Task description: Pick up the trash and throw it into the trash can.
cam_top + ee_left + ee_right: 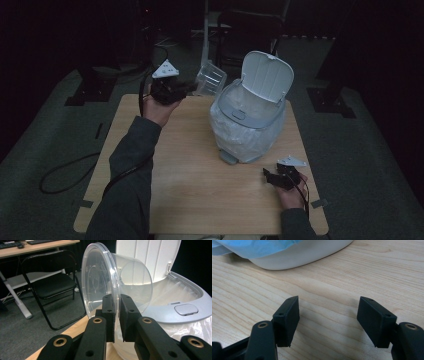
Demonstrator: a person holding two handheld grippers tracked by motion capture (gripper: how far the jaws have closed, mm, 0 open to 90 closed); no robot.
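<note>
Nearest the person, the right tool (272, 176) rests low over the pale wood-grain worktop (200, 180) at its front right corner, just in front of the bin's foot. In the right gripper view its two black jaws stand spread wide with bare wood between them, pinching nothing, and the white base of the bin (307, 255) with a fold of bluish liner lies just beyond them.

In the middle of the worktop stands the white lidded waste bin with a grey rim and a thin plastic liner (250, 125). Its lid (267, 75) is swung up and back, leaving the mouth uncovered.

Farther off, at the far left edge of the worktop, the left tool (192, 89) is raised above the surface in the person's left hand (160, 107). Its jaws are pressed together on the rim of a clear round plastic container (117, 280), which is tipped on its side, hanging in the air just beside the bin's open mouth and close to the raised lid.

Beyond the worktop, on the grey carpet, stands a black folding chair (53, 282).
</note>
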